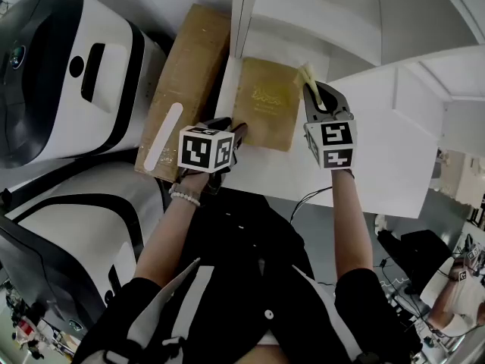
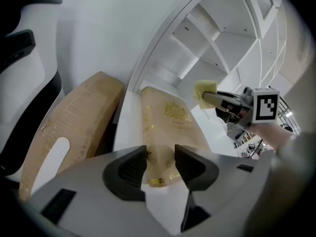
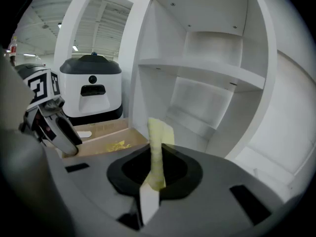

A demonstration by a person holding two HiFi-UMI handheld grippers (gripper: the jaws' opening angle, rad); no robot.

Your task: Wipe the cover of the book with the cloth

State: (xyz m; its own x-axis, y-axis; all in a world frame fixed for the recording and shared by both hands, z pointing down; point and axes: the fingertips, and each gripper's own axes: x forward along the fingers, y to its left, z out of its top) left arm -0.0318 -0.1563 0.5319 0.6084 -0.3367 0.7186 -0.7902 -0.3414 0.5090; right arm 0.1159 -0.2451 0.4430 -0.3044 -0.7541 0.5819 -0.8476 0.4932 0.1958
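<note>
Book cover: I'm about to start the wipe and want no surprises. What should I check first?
1. The cloth clamped in the right gripper: ok.
2. The book lying on the white table, cover bare: ok.
3. The cloth touching the cover: not ok, it sits off the book's right edge.
4. The left gripper astride the book's near end: ok.
5. Left jaws actually clamping the book: cannot tell.

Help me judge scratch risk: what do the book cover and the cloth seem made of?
The book cover looks like matte tan paper or card, with glinting gold print, perhaps foil. The cloth seems a soft pale-yellow fabric, possibly microfibre: it bunches into limp folds.
</note>
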